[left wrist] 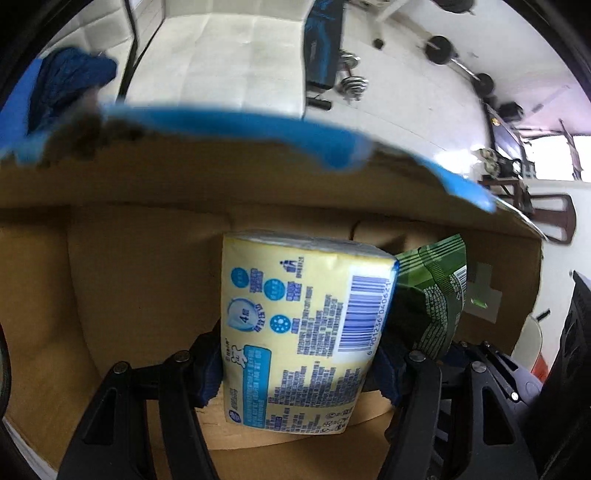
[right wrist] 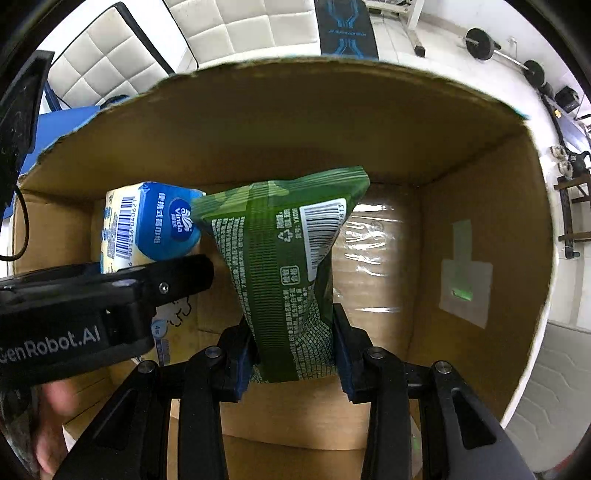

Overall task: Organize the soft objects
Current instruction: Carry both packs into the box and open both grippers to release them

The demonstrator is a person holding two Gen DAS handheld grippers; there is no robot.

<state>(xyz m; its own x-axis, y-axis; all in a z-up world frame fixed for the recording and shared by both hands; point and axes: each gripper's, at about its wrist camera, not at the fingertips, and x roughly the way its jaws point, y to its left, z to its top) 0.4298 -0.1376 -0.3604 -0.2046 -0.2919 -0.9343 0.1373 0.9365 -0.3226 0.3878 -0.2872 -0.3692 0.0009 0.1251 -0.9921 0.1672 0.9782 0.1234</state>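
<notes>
My left gripper is shut on a yellow and blue tissue pack and holds it inside a cardboard box. My right gripper is shut on a green soft packet, held upright inside the same box. In the right wrist view the tissue pack is just left of the green packet, and the left gripper's body crosses in front of it. In the left wrist view the green packet touches the tissue pack's right side.
The box rim has a blue torn edge. A blue cloth lies beyond the box at the left. White cushioned seating stands behind. Dumbbells and weights lie on the floor at the right. Clear tape covers the box floor.
</notes>
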